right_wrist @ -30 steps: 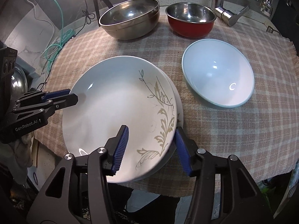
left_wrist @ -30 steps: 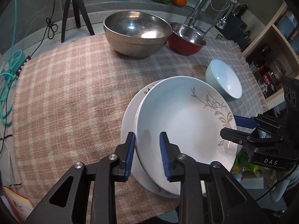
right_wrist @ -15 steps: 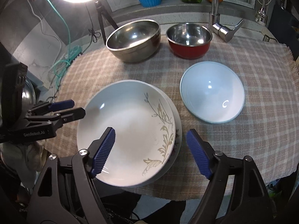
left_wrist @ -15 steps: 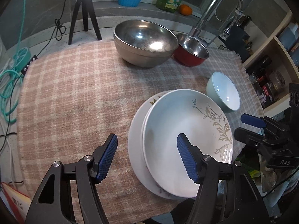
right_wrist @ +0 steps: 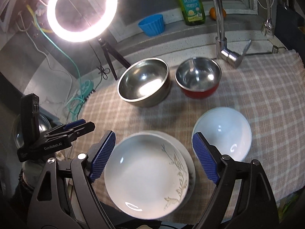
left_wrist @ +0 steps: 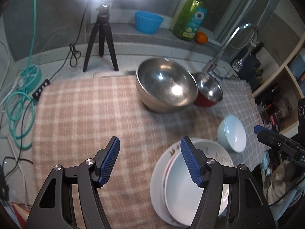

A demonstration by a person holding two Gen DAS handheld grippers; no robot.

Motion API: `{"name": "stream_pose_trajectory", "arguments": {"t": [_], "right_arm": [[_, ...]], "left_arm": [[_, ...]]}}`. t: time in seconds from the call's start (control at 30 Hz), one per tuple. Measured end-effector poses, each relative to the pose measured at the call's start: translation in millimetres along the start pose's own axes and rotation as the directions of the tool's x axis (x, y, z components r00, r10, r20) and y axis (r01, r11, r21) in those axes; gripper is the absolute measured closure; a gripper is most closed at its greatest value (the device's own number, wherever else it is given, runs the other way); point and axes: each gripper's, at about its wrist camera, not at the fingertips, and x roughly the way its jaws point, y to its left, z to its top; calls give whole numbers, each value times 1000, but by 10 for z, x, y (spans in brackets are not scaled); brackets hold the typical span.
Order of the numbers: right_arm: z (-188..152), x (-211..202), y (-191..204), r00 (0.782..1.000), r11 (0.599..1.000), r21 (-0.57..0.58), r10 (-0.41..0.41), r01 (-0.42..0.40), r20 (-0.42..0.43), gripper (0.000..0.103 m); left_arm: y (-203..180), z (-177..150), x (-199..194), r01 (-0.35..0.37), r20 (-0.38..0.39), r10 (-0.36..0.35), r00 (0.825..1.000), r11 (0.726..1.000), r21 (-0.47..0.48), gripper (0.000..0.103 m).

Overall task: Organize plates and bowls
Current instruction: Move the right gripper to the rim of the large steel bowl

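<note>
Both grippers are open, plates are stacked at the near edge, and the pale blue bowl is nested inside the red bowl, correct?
Not quite. In the right wrist view the pale blue bowl sits by itself on the cloth beside the stacked plates, apart from the red bowl. The rest holds: left gripper and right gripper are open.

Plates: two, white with a leaf motif, stacked, the upper plate (right_wrist: pixel 146 183) on the lower plate (right_wrist: pixel 191 168).
Bowls, steel: two, one large steel bowl (right_wrist: pixel 144 82) and one smaller steel bowl with a red outside (right_wrist: pixel 198 80).
Bowls, ceramic: one pale bowl (right_wrist: pixel 223 131).
Containers, blue, fluted: one blue cup (right_wrist: pixel 152 24).
Bottles: one green soap bottle (right_wrist: pixel 190 2).
Fruit: one orange (left_wrist: pixel 201 37).
Taps: one faucet (right_wrist: pixel 219 19).
Lamps: one ring light (right_wrist: pixel 82 9) on one tripod (left_wrist: pixel 101 38).
Cloths: one checked cloth (left_wrist: pixel 76 114).
Grippers: two, left gripper (left_wrist: pixel 150 162) and right gripper (right_wrist: pixel 153 158), each with two blue-padded fingers.
</note>
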Motion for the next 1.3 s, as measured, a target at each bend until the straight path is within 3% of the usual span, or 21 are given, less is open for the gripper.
{"name": "stream_pose_trajectory", "arguments": {"t": [0.4, 0.63, 0.8, 1.03, 1.1, 1.3], "right_arm": [[425, 461, -58, 997, 992, 102, 79, -77, -13, 18], [583, 839, -149, 994, 982, 166, 98, -89, -45, 18], [666, 1109, -235, 990, 972, 217, 115, -94, -82, 31], [744, 1406, -330, 984, 962, 259, 124, -88, -126, 40], [750, 1468, -342, 982, 962, 259, 125, -86, -140, 49], [791, 1645, -380, 979, 961, 265, 121, -74, -165, 56]], "left_arm": [[172, 482, 215, 23, 30, -21, 999, 999, -43, 37], [263, 609, 477, 51, 4, -51, 999, 995, -91, 45], [314, 693, 649, 64, -20, -67, 998, 991, -119, 50], [336, 770, 846, 61, -53, -68, 996, 990, -127, 55], [356, 783, 900, 62, -62, -71, 996, 989, -137, 59], [387, 802, 1032, 64, -88, -78, 993, 987, -150, 65]]}}
